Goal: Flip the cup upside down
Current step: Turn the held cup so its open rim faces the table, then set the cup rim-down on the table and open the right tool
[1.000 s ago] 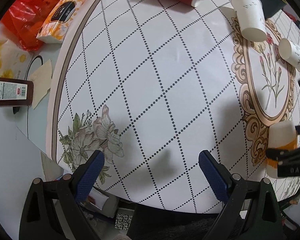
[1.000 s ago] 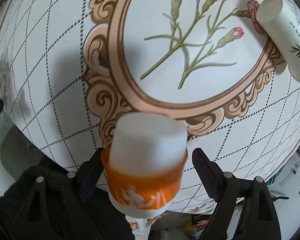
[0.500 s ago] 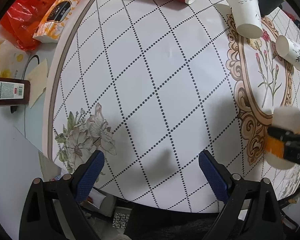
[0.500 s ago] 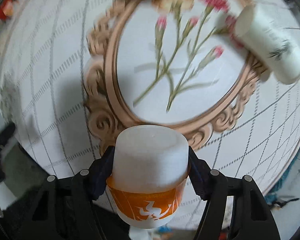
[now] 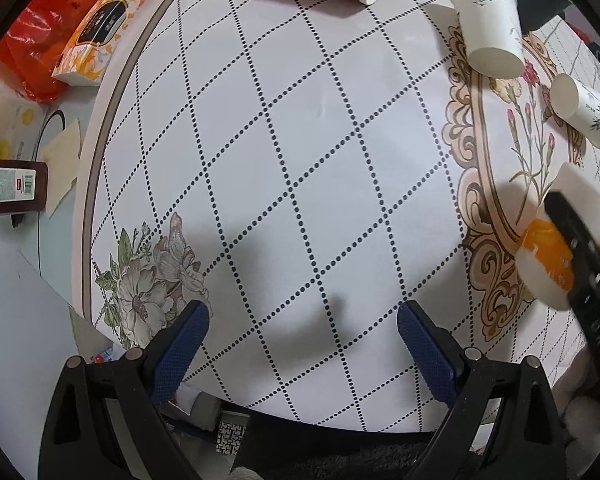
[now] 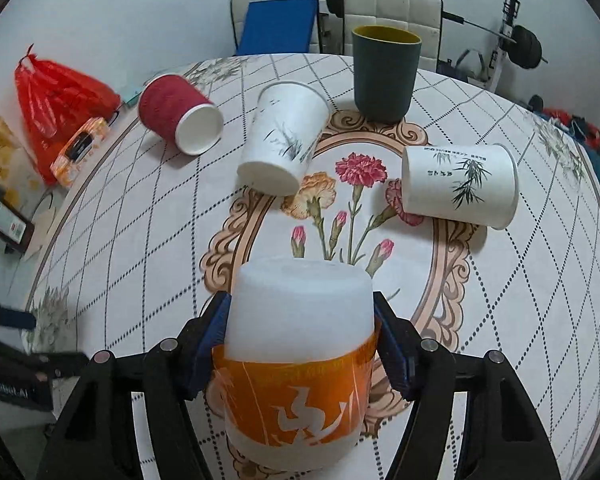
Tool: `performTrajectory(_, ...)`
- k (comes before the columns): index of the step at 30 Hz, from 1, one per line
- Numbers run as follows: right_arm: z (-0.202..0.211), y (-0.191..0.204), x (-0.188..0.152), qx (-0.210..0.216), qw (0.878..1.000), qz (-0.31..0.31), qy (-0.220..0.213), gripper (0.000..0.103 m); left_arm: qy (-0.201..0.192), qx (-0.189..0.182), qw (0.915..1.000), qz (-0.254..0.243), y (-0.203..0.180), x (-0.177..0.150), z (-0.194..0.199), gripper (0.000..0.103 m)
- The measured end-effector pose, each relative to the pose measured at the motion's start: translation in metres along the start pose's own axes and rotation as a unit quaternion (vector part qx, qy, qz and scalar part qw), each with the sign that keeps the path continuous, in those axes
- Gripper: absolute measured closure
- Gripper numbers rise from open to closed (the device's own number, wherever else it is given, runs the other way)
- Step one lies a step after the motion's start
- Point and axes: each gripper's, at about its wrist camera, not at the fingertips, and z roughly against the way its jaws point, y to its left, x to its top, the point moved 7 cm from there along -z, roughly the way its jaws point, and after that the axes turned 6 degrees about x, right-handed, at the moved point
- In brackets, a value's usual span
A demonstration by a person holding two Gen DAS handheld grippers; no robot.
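Observation:
A white cup with an orange band (image 6: 296, 344) is clamped between the blue pads of my right gripper (image 6: 300, 344), its closed base pointing away from the camera, lifted and tilted over the table. It also shows at the right edge of the left wrist view (image 5: 560, 240), held by the right gripper (image 5: 580, 248). My left gripper (image 5: 302, 336) is open and empty above the table's near edge.
On the round patterned table (image 6: 140, 240) lie a red ribbed cup (image 6: 178, 118) and two white paper cups (image 6: 284, 136) (image 6: 460, 184) on their sides. A dark green cup (image 6: 384, 72) stands upright at the back. A red bag (image 6: 56, 100) and tissue pack (image 6: 80, 148) lie at left.
My right gripper closed on the orange-banded cup, lifted it and tilted upward, so its view swung from the tabletop to the far cups. The left gripper stayed open, nearly still.

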Motion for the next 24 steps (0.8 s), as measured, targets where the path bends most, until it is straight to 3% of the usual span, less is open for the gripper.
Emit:
performTrajectory(4,0.006,0.003,-0.015,0.004,1.0,0.011,0.005,0.032,-0.003,0.002,1.0,-0.001,-0.013,-0.003,0.0,0.006)
performTrajectory(15,0.03,-0.004,-0.044,-0.009,0.999,0.04,-0.034,0.032,-0.01,0.004,0.9999,-0.007,-0.031,-0.016,0.007,0.006)
performTrajectory(24,0.018,-0.002,-0.007,-0.028,0.992,0.044,-0.111,0.032,-0.015,0.013,0.9998,-0.004,-0.03,-0.02,0.008,0.006)
